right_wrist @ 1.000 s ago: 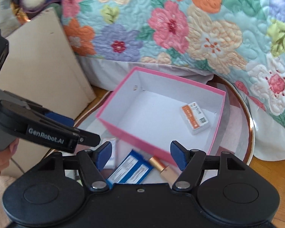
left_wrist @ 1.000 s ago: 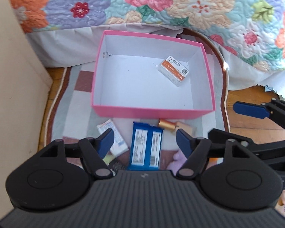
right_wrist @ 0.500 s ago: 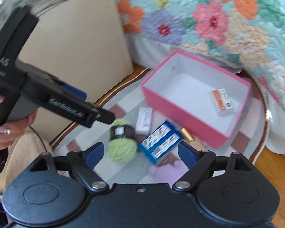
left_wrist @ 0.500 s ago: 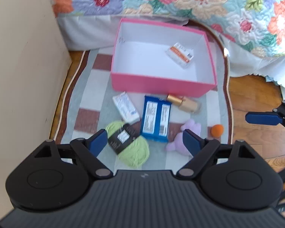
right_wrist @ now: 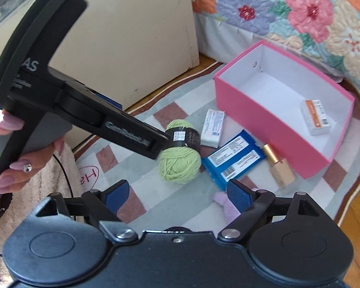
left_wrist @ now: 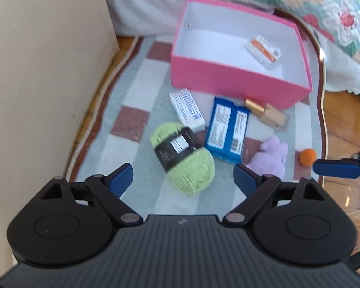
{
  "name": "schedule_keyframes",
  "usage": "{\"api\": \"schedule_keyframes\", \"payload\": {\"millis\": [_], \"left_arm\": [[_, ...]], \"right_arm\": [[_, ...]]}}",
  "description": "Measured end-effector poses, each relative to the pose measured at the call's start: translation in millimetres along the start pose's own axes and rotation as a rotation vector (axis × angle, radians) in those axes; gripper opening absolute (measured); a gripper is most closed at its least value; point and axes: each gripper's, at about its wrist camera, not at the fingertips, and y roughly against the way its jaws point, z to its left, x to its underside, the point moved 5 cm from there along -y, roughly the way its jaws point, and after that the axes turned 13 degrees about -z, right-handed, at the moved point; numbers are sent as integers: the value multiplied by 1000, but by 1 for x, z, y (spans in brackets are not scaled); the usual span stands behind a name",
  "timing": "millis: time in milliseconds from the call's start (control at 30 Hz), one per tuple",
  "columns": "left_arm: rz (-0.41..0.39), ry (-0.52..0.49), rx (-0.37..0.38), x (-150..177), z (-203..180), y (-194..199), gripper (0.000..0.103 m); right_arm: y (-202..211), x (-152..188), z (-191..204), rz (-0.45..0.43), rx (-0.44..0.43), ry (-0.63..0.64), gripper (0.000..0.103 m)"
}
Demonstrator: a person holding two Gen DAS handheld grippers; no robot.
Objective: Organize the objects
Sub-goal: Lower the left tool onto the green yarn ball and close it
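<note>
Yarn point(left_wrist: 183, 157), green with a black band, lay on the checked rug point(left_wrist: 132, 124) just before the left gripper point(left_wrist: 182, 180), beside a white carton point(left_wrist: 186, 110) and a blue packet point(left_wrist: 228, 129). Only the left wrist view showed the orange ball point(left_wrist: 307, 156) near the purple plush toy point(left_wrist: 271, 158); only the right wrist view showed the person's left hand point(right_wrist: 14, 158) around the left tool's handle. A gold-capped bottle point(left_wrist: 267, 116) lay against the pink box point(left_wrist: 237, 81), which held one orange-striped carton point(left_wrist: 264, 51). Compared with a second earlier, both cameras had pulled back, so the yarn, toy and ball had come into sight. Both the left gripper and the right gripper point(right_wrist: 177, 193) stood wide apart, holding and touching nothing.
</note>
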Motion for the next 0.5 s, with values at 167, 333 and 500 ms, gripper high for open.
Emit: {"api": "schedule_keyframes", "payload": {"millis": [167, 333, 500], "left_arm": [[43, 44, 11, 12, 1, -24, 91], [69, 89, 29, 19, 8, -45, 91], [61, 172, 60, 24, 21, -65, 91]], "right_arm": [[-23, 12, 0, -12, -26, -10, 91], [-53, 29, -9, -27, -41, -55, 91], [-84, 42, -16, -29, -33, -61, 91]]}}
